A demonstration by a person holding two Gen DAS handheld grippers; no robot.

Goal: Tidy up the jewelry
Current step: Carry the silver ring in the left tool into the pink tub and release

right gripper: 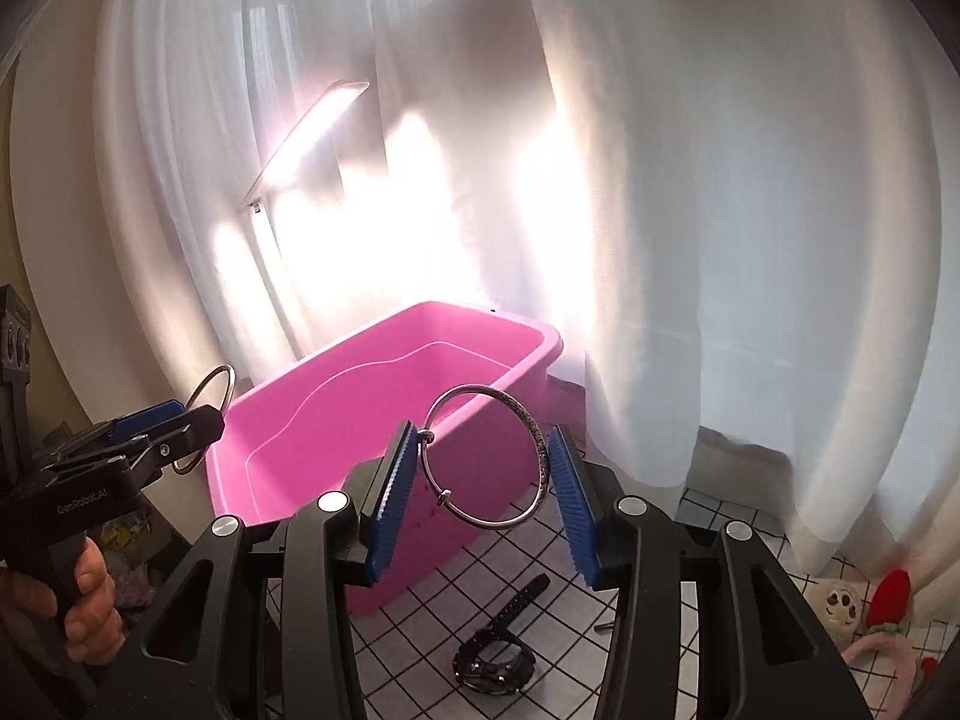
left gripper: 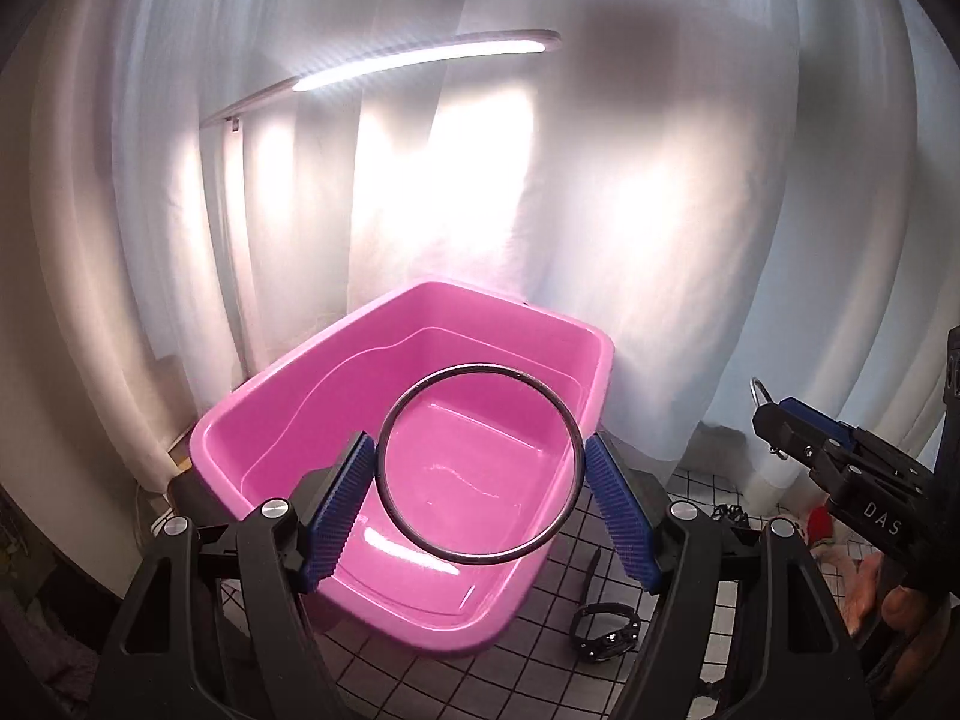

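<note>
My left gripper (left gripper: 480, 474) is shut on a dark round bangle (left gripper: 414, 396), held between its blue pads above the open pink bin (left gripper: 252, 420). My right gripper (right gripper: 486, 468) is shut on a silver bangle (right gripper: 540, 444) with small clasp beads, held in front of the bin's near right corner (right gripper: 480, 330). Each gripper shows in the other's view: the right one (left gripper: 780, 414) at the right edge, the left one (right gripper: 180, 414) at the left edge, both with their bangles. The bin looks empty inside.
A black studded wristband (left gripper: 603, 630) lies on the white grid cloth (left gripper: 540, 660) to the right of the bin; it also shows in the right wrist view (right gripper: 498, 654). Soft toys (right gripper: 864, 612) lie at the far right. White curtains and a lit lamp (left gripper: 420, 57) stand behind.
</note>
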